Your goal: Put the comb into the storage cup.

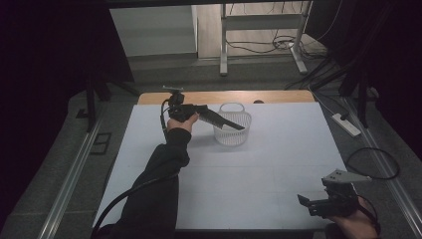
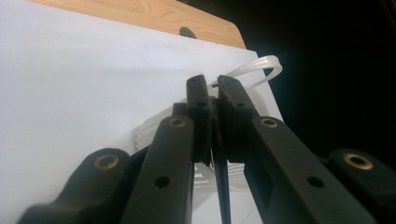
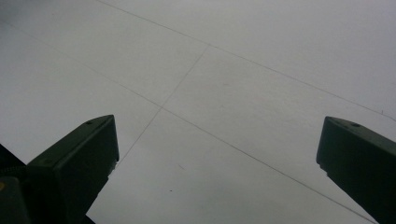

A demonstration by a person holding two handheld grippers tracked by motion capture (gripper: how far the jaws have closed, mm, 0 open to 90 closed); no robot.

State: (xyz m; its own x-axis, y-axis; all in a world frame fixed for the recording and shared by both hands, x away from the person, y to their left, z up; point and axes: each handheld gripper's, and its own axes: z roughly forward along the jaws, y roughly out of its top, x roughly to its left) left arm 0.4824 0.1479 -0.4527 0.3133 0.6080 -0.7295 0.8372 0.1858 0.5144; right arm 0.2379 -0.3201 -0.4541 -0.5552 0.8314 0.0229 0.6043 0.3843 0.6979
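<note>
A white slatted plastic basket (image 1: 232, 135) stands on the white table top (image 1: 278, 149) toward the back. My left gripper (image 1: 240, 126) hangs over the basket's rim, slanting down to the right, with its jaws shut. In the left gripper view the left gripper (image 2: 212, 86) has its jaws nearly touching, with the basket's curved handle (image 2: 264, 65) just beyond the tips. A thin dark strip shows in the slit between them; what it is I cannot tell. My right gripper (image 1: 311, 204) rests low at the front right, and in its own view the right gripper (image 3: 217, 144) is open over bare table.
A wooden table edge (image 1: 224, 96) runs along the back. A white power strip (image 1: 346, 124) and a looped cable (image 1: 373, 164) lie on the floor to the right. Metal desk legs (image 1: 224, 45) stand behind the table.
</note>
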